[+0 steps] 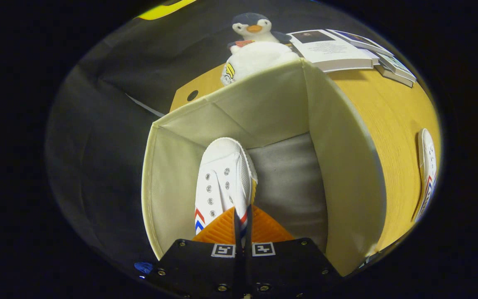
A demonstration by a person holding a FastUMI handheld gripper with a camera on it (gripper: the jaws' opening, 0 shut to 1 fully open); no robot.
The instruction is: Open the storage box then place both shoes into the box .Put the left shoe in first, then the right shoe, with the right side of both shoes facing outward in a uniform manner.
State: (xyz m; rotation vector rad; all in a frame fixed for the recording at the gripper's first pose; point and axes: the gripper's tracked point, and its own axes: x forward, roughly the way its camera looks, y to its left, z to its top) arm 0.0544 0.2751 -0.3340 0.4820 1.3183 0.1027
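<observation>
Wooden counter (392, 124) fills the far side of the booth, and on it stand a plush penguin (253, 45) and a few books (347, 50), all behind the storage box (172, 166). This box is a fabric one with pale walls and a grey bottom, and its top is already open, so the opening step looks finished.

One white shoe (222, 178) with red and blue stripes hangs inside the box, toe pointing to the far wall, near the left wall. The gripper (242, 226) holds it at the heel end: the jaws are pressed almost together, with only a thin part of the shoe's collar pinched between them. I cannot tell if the sole already rests on the bottom.

The other shoe (426, 174) lies on the counter, outside the box and well apart from it, to the right.

My judgement is that the step in hand is placing the first shoe, which should be the left one by the task. The next move calls for lowering it until it sits flat near the left wall, checking that its right side faces outward, then spreading the jaws and lifting straight up, so enough room stays beside it for the second shoe.
</observation>
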